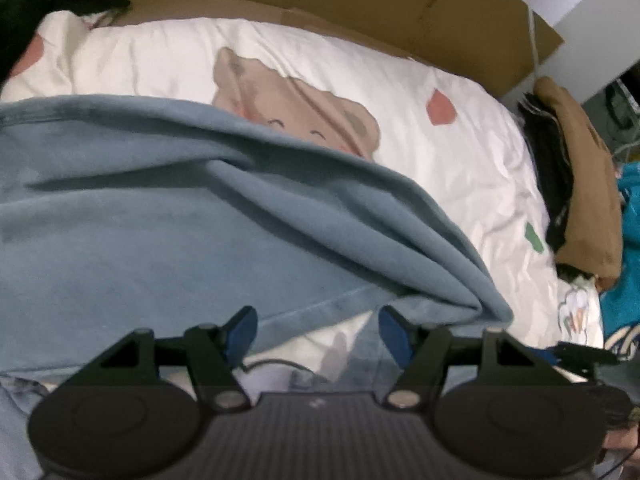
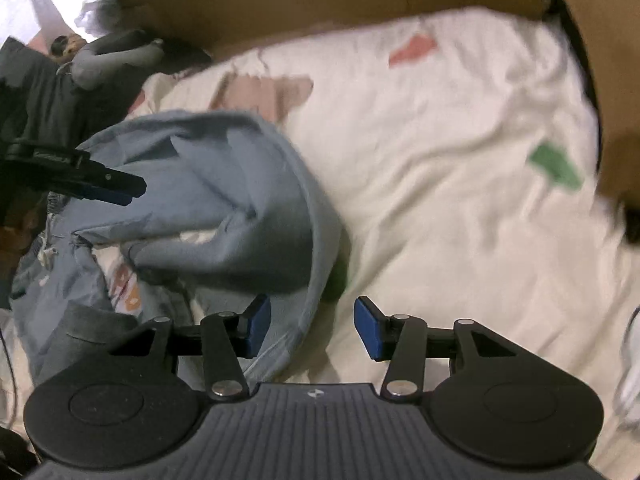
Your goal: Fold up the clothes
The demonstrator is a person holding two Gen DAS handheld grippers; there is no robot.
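**Blue garment lies rumpled on the bear-print duvet**

My left claw (image 1: 318, 330) is wide open and holds nothing; the blue garment (image 1: 168, 208) lies in folds just ahead of it. My right claw (image 2: 312, 326) is also open and empty, over the garment's hem near the white duvet (image 2: 460, 208), which has a cardboard sheet (image 1: 360, 4) along its far edge.

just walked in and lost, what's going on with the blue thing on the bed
A person with a handheld gripper in each hand is working on a crumpled light blue cotton garment lying on a white quilt printed with a cartoon bear. The left gripper and right gripper are both open, hovering at the garment's near edge. Neither grips the cloth, and no neat fold shows yet.
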